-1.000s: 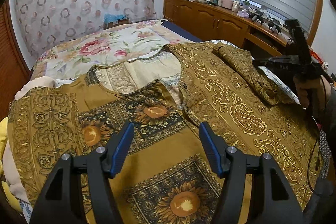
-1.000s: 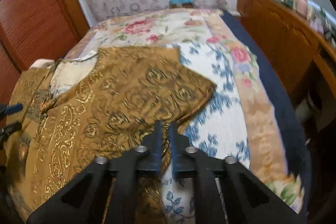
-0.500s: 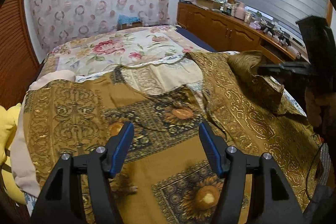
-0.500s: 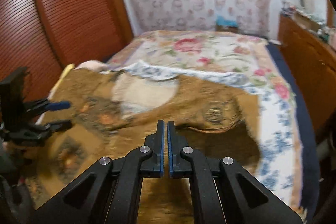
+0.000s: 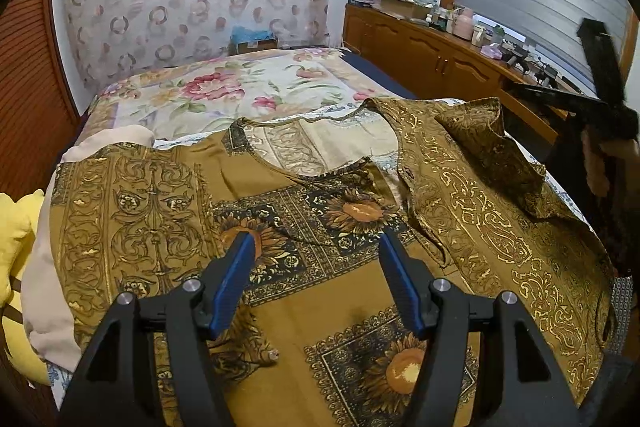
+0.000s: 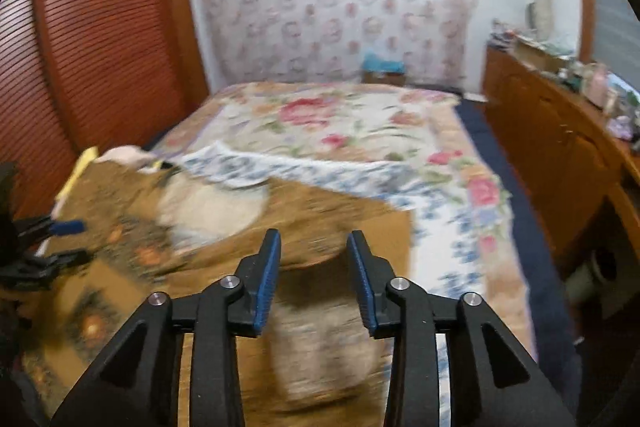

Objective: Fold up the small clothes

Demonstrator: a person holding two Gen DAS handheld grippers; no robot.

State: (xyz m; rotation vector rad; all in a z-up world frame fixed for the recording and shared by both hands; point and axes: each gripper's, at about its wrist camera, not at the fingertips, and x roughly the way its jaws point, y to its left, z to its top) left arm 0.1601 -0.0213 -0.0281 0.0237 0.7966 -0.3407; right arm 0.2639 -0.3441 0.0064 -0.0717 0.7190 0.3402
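A gold-brown top [image 5: 132,211] with sunflower squares lies spread flat on the bed. Its right sleeve [image 5: 480,147] lies crumpled and folded inward over the body. My left gripper [image 5: 316,243] hovers open over the chest print, with nothing between its pads. Its blue pads also show in the right wrist view, where the left gripper [image 6: 60,239] sits at the far left. My right gripper [image 6: 315,239] is above the top's right side [image 6: 360,219] with its jaws opening. A blurred pale piece of cloth [image 6: 320,347] hangs below and between them, and the pads are not pressing on it. The right gripper [image 5: 560,99] appears raised at the right edge.
A floral bedspread [image 5: 248,95] covers the bed beyond the top. A wooden sideboard [image 5: 432,51] crowded with small items runs along the right. A slatted red-brown door [image 6: 100,47] stands at the left. Yellow fabric [image 5: 16,227] and a pale cloth [image 5: 112,143] lie at the bed's left edge.
My right gripper was shut on the sleeve, carried it inward over the top, then rose and parted its jaws. The sleeve now rests on the body. The left gripper stayed open.
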